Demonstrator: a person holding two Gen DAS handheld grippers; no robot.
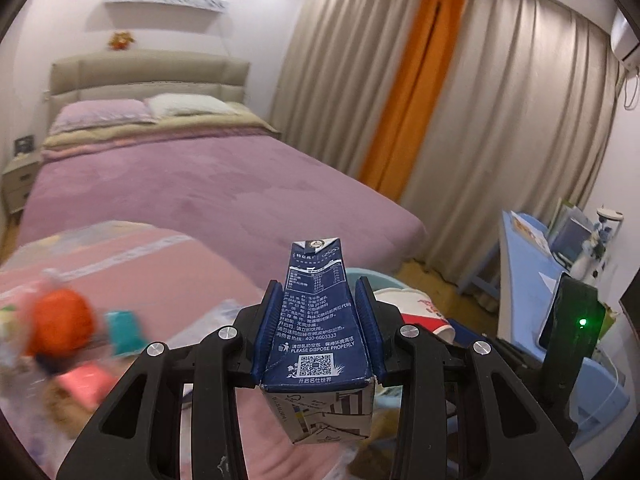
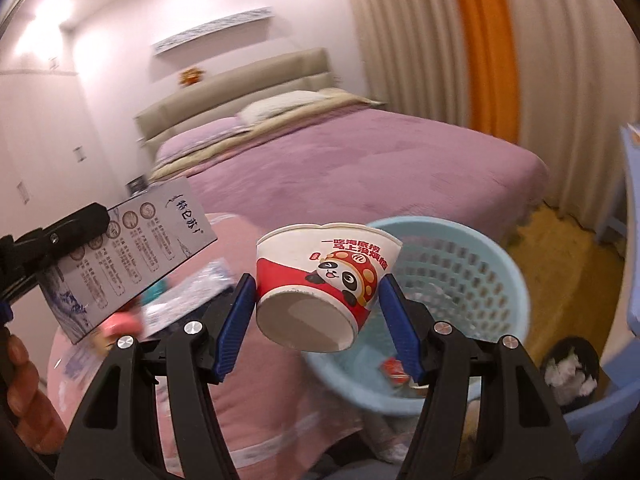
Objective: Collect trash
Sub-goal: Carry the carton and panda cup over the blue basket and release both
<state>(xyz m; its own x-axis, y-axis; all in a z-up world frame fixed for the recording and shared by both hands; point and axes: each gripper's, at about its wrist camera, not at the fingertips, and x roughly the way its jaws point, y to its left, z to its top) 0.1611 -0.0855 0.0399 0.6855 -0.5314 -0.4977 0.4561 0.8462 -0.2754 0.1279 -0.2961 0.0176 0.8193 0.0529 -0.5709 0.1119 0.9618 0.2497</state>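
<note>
Right wrist view: the right gripper (image 2: 318, 300) clamps a squashed paper noodle cup (image 2: 326, 280) across its sides, base tilted toward the camera, rim facing away. Just beyond it and to the right stands the pale blue basket (image 2: 500, 256) on the floor beside the bed — scraps already lie in its bottom. The left gripper (image 1: 318, 320) pinches a dark blue milk carton (image 1: 316, 320), its long axis pointing forward along the fingers. The cup hangs almost over the basket's near rim, so the right hand looks closer to a drop; the carton sits further left, over the pink blanket (image 2: 272, 380).
</note>
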